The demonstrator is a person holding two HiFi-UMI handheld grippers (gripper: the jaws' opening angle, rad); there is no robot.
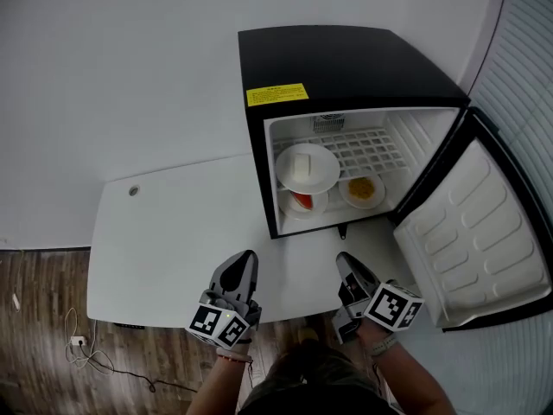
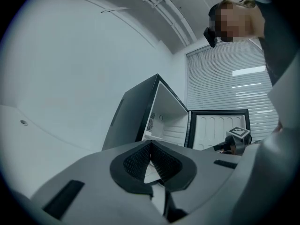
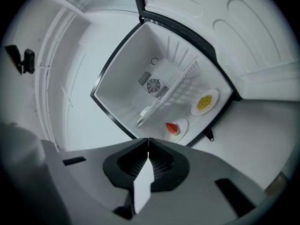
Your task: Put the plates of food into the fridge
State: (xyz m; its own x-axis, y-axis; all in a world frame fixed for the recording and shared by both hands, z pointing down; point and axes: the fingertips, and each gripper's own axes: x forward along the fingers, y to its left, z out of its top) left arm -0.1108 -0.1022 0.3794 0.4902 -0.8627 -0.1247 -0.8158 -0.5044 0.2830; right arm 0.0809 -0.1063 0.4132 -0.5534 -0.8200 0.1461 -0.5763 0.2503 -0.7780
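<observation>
A black mini fridge (image 1: 346,67) stands open on the white table (image 1: 173,232). Inside it, a plate with white food (image 1: 308,168) rests on the wire shelf. Under that shelf sits a plate with red food (image 1: 302,202), and a plate with yellow food (image 1: 363,190) lies to its right. My left gripper (image 1: 244,262) and right gripper (image 1: 344,262) hover over the table's front edge, both pointing at the fridge. Both are shut and empty. The right gripper view shows the yellow plate (image 3: 205,102) and the red plate (image 3: 174,128) beyond the closed jaws.
The fridge door (image 1: 471,232) swings out to the right, past the table's edge. A small round hole (image 1: 133,190) marks the table's far left. A socket and cable (image 1: 78,344) lie on the wood floor at left. Window blinds (image 1: 527,59) stand behind the fridge at right.
</observation>
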